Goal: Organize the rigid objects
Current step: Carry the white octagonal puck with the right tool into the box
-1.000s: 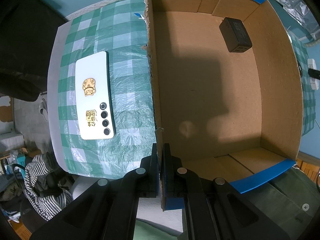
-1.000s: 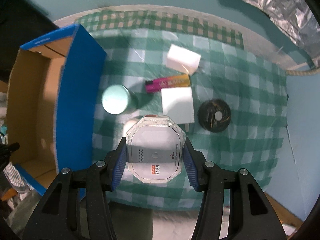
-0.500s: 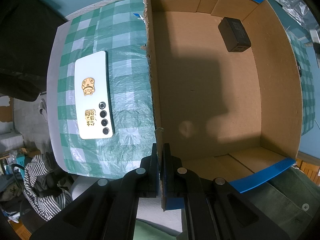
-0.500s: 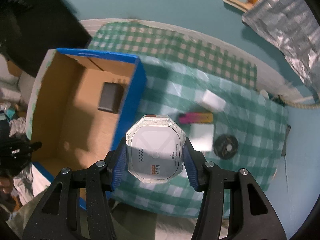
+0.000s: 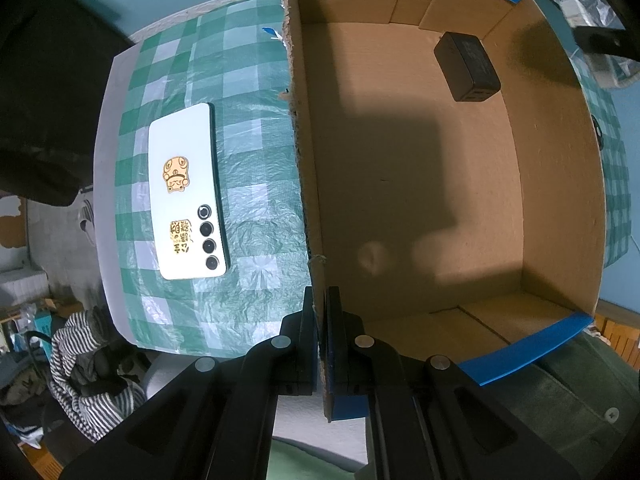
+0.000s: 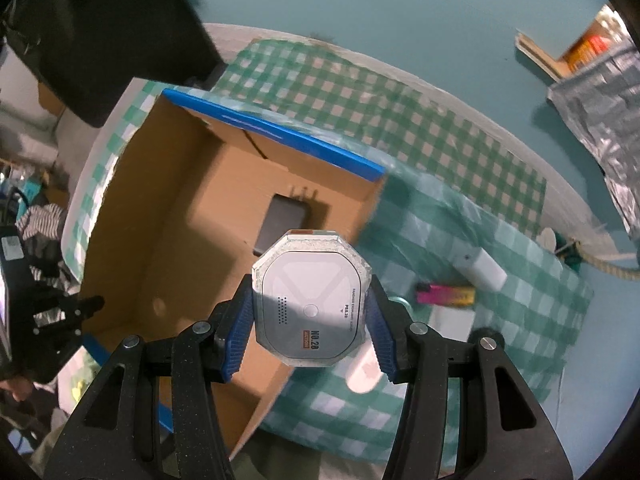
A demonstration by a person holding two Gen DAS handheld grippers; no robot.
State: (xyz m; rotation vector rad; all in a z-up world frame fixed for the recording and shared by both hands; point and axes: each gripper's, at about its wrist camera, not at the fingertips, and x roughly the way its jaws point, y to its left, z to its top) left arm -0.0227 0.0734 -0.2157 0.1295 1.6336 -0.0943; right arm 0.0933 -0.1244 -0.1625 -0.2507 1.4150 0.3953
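My left gripper (image 5: 321, 308) is shut on the near left wall of an open cardboard box (image 5: 308, 184) with blue outer sides. A black charger block (image 5: 467, 66) lies at the box's far right corner; it also shows in the right wrist view (image 6: 280, 222). My right gripper (image 6: 311, 320) is shut on a white octagonal device (image 6: 311, 300) labelled "NO.20" and holds it in the air above the box's (image 6: 168, 216) right wall.
A white phone (image 5: 186, 194) lies face down on the green checked cloth left of the box. Right of the box on the cloth (image 6: 460, 148) are a pink-yellow lighter (image 6: 444, 295), a white block (image 6: 482, 270) and other small items, partly hidden. Crinkled foil (image 6: 600, 92) is at the right.
My right gripper has lifted the white device off the cloth and carried it left, from among the small items to above the box. The left gripper has held still on the box wall.
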